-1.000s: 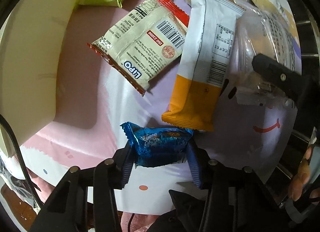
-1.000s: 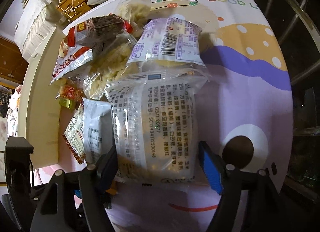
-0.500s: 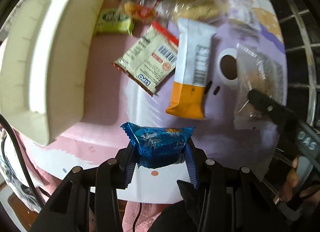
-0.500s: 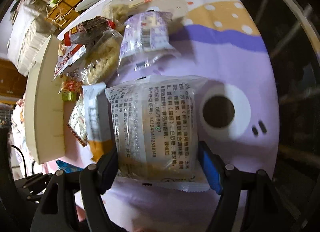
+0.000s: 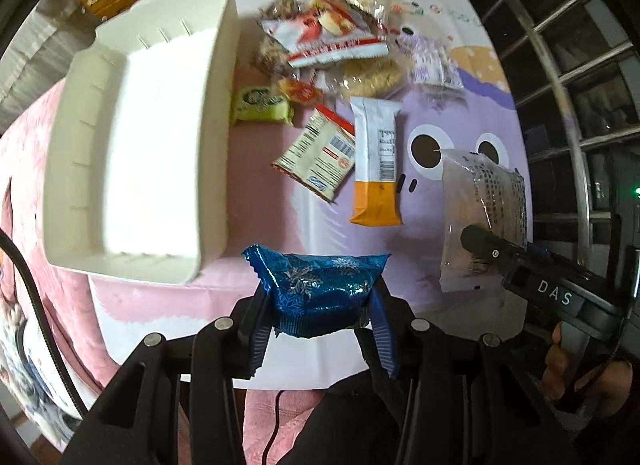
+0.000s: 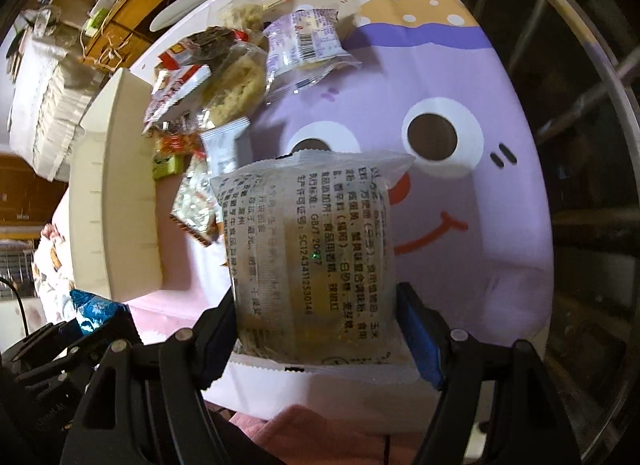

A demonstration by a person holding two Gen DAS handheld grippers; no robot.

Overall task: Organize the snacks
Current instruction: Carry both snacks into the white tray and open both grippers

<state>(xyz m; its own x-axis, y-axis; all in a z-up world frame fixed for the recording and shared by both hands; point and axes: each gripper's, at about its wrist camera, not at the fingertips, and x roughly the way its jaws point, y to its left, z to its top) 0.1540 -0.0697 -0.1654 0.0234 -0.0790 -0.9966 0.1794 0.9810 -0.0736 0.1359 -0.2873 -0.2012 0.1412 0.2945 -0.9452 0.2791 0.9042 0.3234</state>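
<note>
A: Status? Both packets lifted clear of table (image 5: 328,225) since a second ago

B: Left gripper (image 5: 320,319) clamped on blue foil snack (image 5: 316,289); right gripper (image 6: 316,329) clamped on clear noodle packet (image 6: 308,249). Next: white tray (image 5: 132,137) along left edge, likely drop point

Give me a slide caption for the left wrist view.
Left hand-held gripper holds a blue foil snack above the table beside an empty white bin.

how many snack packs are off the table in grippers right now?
2. A blue foil pack is pinched in the left gripper, beside the white bin. A clear noodle pack is clamped in the right gripper. The others lie on the tablecloth.
</note>
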